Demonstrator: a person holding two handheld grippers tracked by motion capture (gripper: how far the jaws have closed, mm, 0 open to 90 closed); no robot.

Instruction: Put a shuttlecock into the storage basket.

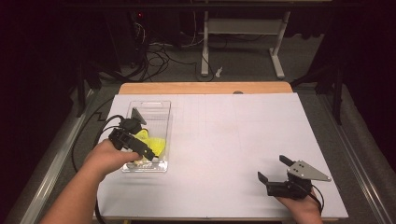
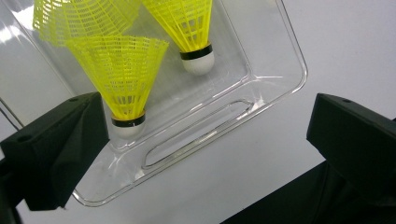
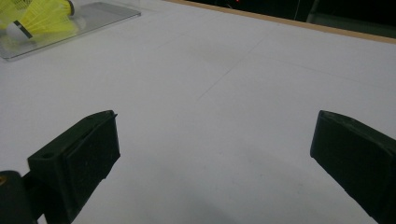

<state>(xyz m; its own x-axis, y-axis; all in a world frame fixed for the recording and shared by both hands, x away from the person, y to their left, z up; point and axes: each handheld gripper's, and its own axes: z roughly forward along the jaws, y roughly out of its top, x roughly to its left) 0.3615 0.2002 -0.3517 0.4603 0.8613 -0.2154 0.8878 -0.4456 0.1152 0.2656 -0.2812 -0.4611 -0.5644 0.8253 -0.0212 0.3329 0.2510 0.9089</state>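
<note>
1. High view: left tool [image 1: 148, 153] hovers released over the clear tray [image 1: 163, 108] holding yellow shuttlecocks [image 2: 122, 70], on the bench's [image 1: 224, 140] left
2. Right tool [image 1: 275, 169] rests released, empty, well apart

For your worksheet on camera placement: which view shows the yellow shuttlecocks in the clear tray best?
The left gripper view: the shuttlecocks lie close up in the clear tray, mesh skirts and white corks plain. The high view gives a small yellow patch partly behind the left gripper. The right gripper view catches them blurred at its corner.
</note>
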